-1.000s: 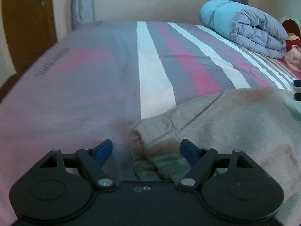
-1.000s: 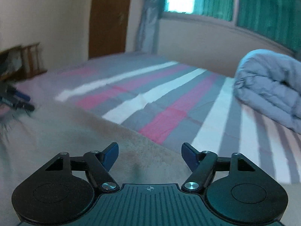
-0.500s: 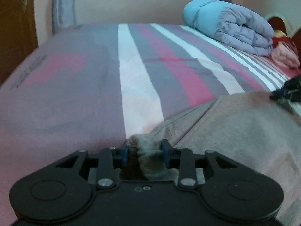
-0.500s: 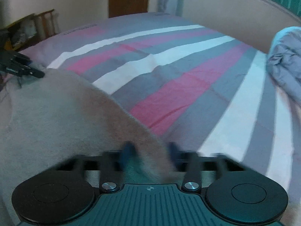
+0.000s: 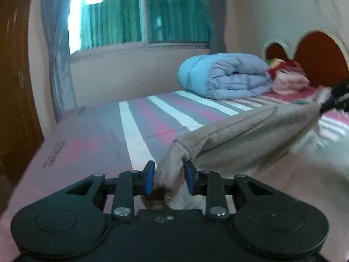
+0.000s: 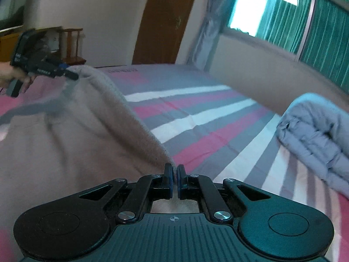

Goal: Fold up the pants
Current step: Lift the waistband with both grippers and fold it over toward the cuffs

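Pants [image 5: 246, 135]: beige, edge lifted off striped bed [image 5: 139, 126].
Left gripper [image 5: 168, 180]: jaws clamping bunched corner.
Right gripper [image 6: 174, 180]: jaws pinching edge.
Progress: fold barely begun.

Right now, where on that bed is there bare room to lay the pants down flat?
The striped sheet lies bare between the lifted pants and the rolled blue duvet, out to the window-side edge. It is crowded by the headboard: the duvet and pink bedding fill that end.

Beige pants [image 5: 244, 139]; pink-grey-white striped sheet [image 5: 139, 131]; pale blue duvet [image 5: 226, 76].
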The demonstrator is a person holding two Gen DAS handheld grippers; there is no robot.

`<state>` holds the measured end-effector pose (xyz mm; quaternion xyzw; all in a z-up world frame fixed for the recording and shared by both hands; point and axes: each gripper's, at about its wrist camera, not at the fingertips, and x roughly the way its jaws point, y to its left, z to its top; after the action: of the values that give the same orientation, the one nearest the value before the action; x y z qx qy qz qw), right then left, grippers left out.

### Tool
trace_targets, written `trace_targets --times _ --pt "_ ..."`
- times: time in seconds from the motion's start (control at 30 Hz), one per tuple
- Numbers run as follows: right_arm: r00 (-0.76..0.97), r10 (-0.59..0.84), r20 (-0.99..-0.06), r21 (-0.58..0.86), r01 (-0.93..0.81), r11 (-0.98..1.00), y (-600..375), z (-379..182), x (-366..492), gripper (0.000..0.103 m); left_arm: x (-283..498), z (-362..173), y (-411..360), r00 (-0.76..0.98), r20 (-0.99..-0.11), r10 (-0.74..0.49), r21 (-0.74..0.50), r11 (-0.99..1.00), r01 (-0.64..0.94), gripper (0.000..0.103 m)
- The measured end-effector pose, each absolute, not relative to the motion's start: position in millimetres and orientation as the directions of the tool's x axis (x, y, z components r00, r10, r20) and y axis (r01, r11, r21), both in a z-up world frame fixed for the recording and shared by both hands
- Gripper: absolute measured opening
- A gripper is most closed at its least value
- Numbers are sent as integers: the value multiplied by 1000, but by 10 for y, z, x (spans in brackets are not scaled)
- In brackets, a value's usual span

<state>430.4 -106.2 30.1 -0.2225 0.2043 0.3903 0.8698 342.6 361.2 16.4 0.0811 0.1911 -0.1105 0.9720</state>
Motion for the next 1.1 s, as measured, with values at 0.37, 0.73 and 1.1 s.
trace_targets --times 0.37,0.73,1.1 --pt "612 524 -593 -156 -725 670 -1197 -497 2823 4 2366 -529 3286 825 -565 11 72 997 36 33" --pt "734 494 -466 252 -426 869 -1690 -403 2672 61 2281 -411 3418 845 -520 -125 -534 820 -207 44" --pt "693 512 -507 520 -228 823 -1864 -644 3183 61 2693 -852 3779 841 -493 -221 -754 591 -286 35"
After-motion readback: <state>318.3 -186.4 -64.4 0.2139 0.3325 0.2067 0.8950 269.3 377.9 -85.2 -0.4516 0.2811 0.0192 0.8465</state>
